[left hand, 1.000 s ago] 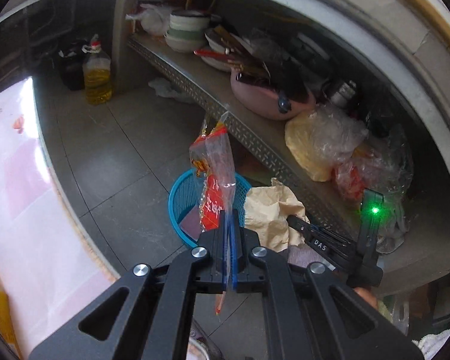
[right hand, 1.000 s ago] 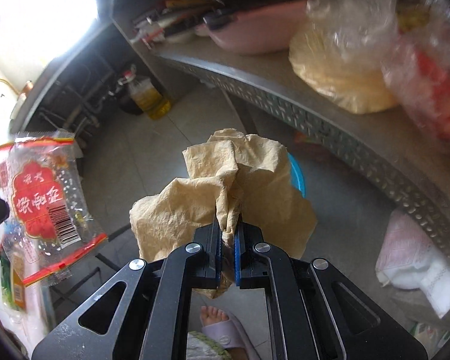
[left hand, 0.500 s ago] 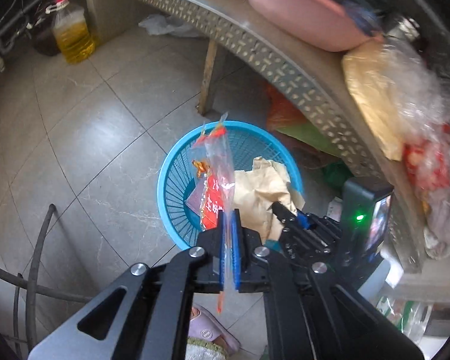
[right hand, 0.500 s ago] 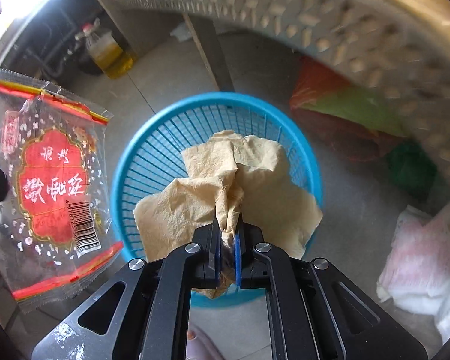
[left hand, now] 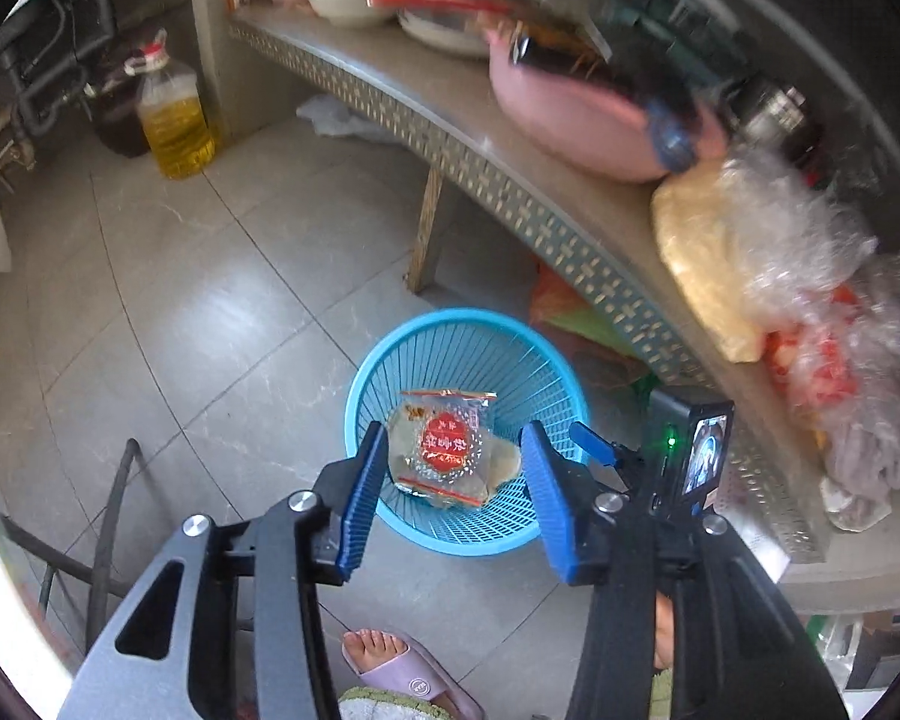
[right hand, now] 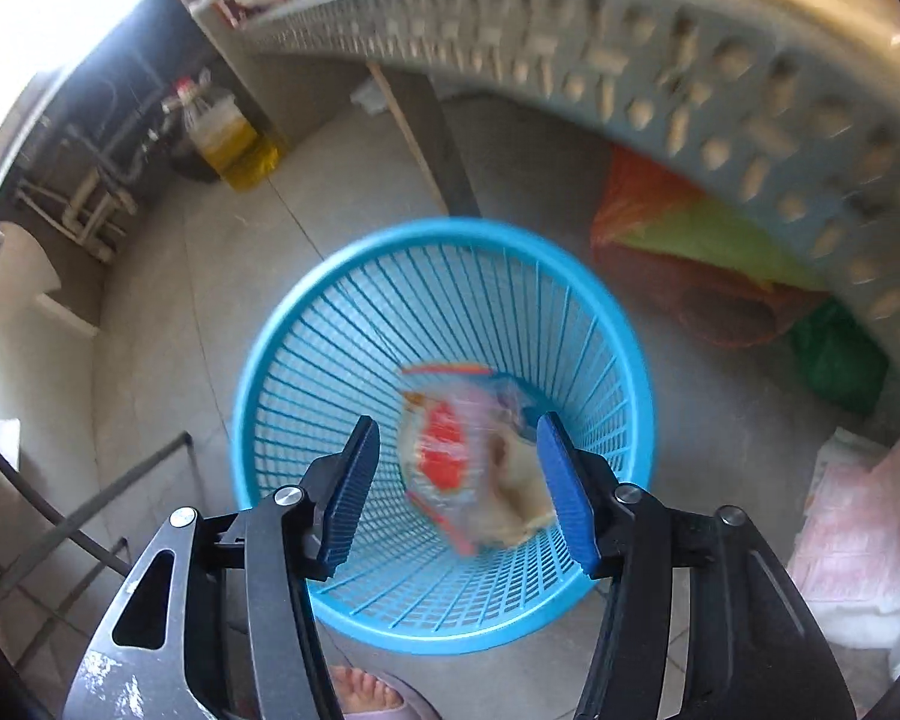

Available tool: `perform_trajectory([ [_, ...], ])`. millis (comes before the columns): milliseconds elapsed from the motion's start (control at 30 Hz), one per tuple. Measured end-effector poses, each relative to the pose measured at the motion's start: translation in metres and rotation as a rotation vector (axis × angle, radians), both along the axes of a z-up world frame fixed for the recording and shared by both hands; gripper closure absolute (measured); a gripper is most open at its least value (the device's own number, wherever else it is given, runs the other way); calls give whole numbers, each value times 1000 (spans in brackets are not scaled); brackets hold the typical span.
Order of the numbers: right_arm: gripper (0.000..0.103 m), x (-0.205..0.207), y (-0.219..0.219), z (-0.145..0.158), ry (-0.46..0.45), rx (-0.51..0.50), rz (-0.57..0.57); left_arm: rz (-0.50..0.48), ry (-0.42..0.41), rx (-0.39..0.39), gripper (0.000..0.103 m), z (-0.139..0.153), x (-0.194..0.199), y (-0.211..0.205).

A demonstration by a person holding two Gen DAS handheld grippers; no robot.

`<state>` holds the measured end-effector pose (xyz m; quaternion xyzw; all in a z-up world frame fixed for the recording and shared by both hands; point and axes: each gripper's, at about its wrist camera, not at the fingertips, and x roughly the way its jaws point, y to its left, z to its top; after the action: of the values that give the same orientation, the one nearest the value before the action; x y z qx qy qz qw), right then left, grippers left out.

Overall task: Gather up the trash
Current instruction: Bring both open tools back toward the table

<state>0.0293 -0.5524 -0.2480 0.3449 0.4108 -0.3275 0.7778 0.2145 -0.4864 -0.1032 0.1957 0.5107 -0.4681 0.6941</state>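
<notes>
Both claws, left claw point(left hand: 453, 468) and right claw point(right hand: 456, 474), released and empty above the blue basket point(right hand: 270, 330) at frame centre, so wrapper point(left hand: 447, 450) and brown paper point(right hand: 525, 492) land inside.

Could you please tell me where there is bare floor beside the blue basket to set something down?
Bare tiles lie left of the blue basket, out to the oil bottle and hose. To its right, coloured bags crowd under the shelf, itself packed with bowls and bags.
</notes>
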Motion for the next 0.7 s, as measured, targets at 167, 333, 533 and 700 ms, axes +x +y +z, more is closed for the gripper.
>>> perform_trajectory([
  [167,50,-20,16,31,-49,-29,-18,23,-10,-109,51,50,-9,48],
  [333,45,-34,46,73,-92,-48,-10,64,-51,-213,45,90,-25,116],
  [533,30,-42,95,133,-126,-106,62,152,-119,-289,41,122,-47,207],
  [700,18,-45,135,182,-129,-191,134,244,-184,-349,35,139,-66,280],
])
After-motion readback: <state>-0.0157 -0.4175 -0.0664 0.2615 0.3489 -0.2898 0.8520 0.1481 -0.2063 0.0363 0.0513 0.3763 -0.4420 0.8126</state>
